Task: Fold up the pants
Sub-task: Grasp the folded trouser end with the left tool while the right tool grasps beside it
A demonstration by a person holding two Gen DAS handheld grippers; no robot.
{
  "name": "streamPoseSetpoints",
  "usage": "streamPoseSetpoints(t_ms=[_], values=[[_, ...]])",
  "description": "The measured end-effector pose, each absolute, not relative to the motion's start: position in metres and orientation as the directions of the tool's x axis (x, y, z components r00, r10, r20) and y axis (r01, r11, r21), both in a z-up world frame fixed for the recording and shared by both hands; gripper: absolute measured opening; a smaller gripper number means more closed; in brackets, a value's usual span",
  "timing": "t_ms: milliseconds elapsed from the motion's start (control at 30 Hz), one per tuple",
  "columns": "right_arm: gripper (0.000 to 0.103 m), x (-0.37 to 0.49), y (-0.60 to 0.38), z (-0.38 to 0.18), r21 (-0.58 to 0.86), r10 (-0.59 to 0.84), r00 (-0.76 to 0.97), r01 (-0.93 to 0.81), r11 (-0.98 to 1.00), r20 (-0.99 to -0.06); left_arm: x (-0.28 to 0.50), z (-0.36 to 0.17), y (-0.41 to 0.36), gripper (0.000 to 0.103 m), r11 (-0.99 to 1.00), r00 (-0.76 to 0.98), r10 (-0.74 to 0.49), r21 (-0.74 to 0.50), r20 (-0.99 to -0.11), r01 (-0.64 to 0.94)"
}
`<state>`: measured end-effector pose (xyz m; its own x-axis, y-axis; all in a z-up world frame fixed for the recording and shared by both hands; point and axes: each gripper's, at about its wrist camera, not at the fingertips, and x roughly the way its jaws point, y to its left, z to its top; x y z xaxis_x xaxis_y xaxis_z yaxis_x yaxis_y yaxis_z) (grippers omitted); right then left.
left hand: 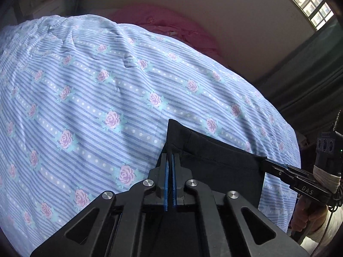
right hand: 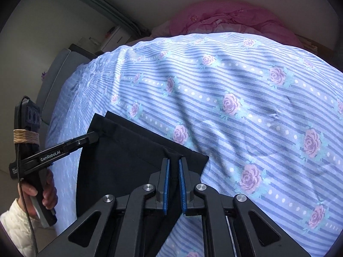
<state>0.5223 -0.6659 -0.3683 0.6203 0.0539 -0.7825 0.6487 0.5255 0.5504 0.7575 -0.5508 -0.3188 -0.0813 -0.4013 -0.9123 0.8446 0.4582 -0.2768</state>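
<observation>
Pants (left hand: 220, 162), black, hang stretched between the two grippers above a bed whose bedsheet (left hand: 85, 90) is blue-striped with pink roses. At the left, the left gripper (left hand: 170, 158) has its blue-padded jaws drawn almost together on one upper corner of the fabric, a thin fold of cloth pinched between the pads. From there the top edge of the pants runs rightward, taut, to the right gripper (left hand: 264, 160), whose tip clamps the opposite corner. In the right wrist view, the left gripper (right hand: 95, 136) bites the far corner of the pants (right hand: 120, 156) at the left, held by the person's left hand (right hand: 46, 189) in a white quilted sleeve. Further right, the right gripper (right hand: 174, 160) has its jaws at a narrow gap with dark cloth bunched between them. Beyond the bedsheet (right hand: 246, 81) lies a pink quilt (right hand: 225, 15) against the wall.
</observation>
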Motion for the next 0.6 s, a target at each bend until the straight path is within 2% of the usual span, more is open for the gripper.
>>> streamPoseSetpoints(t_ms=[167, 267, 333, 367, 400, 433, 600], values=[[0.008, 0.507, -0.664, -0.344, 0.501, -0.048, 0.617, 0.679, 0.537, -0.785, 0.753, -0.33, -0.575, 0.004, 0.439, -0.09, -0.37, -0.26, -0.925, 0.86], [0.008, 0.509, -0.666, -0.351, 0.487, -0.04, 0.598, 0.689, 0.537, -0.801, 0.758, -0.343, -0.576, 0.005, 0.464, -0.092, -0.342, -0.254, -0.935, 0.849], [0.012, 0.508, -0.668, -0.354, 0.504, -0.023, 0.603, 0.686, 0.525, -0.797, 0.76, -0.338, -0.573, 0.011, 0.482, -0.092, -0.365, -0.272, -0.927, 0.833], [0.022, 0.506, -0.67, -0.354, 0.5, -0.023, 0.596, 0.694, 0.517, -0.803, 0.76, -0.334, -0.573, 0.016, 0.482, -0.073, -0.37, -0.259, -0.926, 0.837], [0.036, 0.502, -0.671, -0.354, 0.5, -0.024, 0.592, 0.7, 0.509, -0.806, 0.759, -0.331, -0.575, 0.027, 0.464, -0.067, -0.375, -0.25, -0.925, 0.85], [0.04, 0.498, -0.67, -0.354, 0.508, -0.026, 0.598, 0.703, 0.498, -0.801, 0.76, -0.328, -0.575, 0.031, 0.447, -0.071, -0.377, -0.248, -0.923, 0.859], [0.04, 0.493, -0.668, -0.371, 0.564, 0.049, 0.612, 0.691, 0.452, -0.789, 0.762, -0.339, -0.585, 0.031, 0.422, -0.109, -0.344, -0.258, -0.933, 0.869]])
